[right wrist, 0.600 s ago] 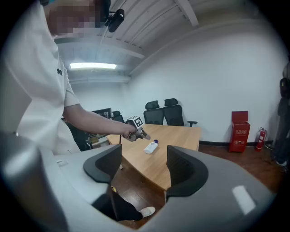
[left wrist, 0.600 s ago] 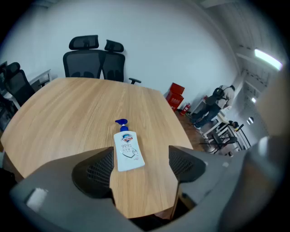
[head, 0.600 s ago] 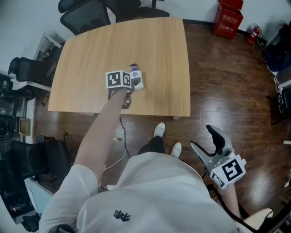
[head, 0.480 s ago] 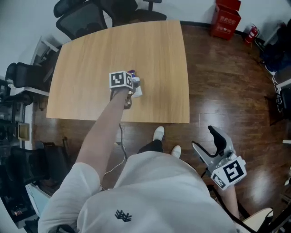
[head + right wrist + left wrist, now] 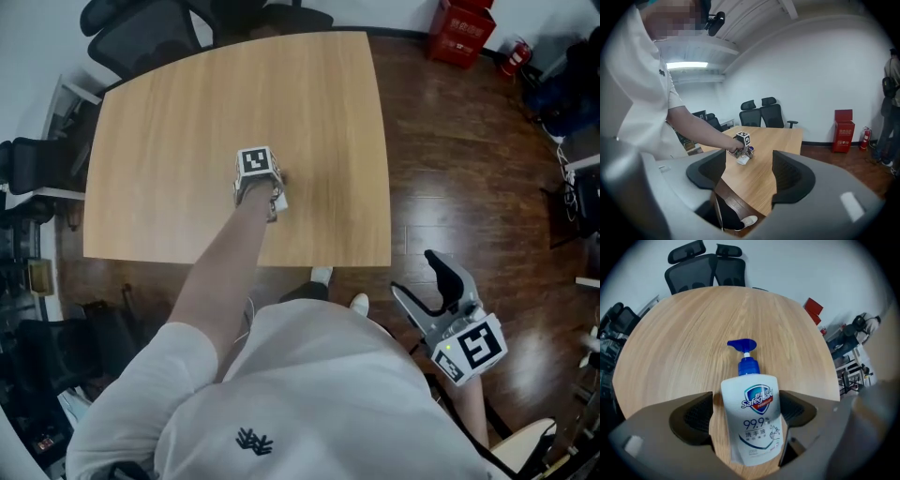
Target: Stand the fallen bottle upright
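A white soap bottle [image 5: 752, 420] with a blue pump lies flat on the wooden table [image 5: 689, 333], pump pointing away from me. My left gripper [image 5: 746, 411] is down over it with one jaw on each side of the body. A sliver of wood shows by the left jaw. In the head view the left gripper [image 5: 262, 178] and its marker cube hide nearly all of the bottle [image 5: 279, 198]. My right gripper [image 5: 413, 275] hangs open and empty over the floor, off the table [image 5: 187, 112]. The right gripper view shows the bottle [image 5: 743, 158] far off.
Black office chairs [image 5: 141, 28] stand at the table's far edge. A red box [image 5: 459, 28] and a fire extinguisher [image 5: 511, 54] sit on the dark wood floor at the back right. Desks with gear crowd the left side. Someone stands at the far right [image 5: 893, 93].
My left gripper has slid forward over the bottle; the blue pump and label seen earlier beside the cube are now hidden beneath it. The right gripper has stayed put.
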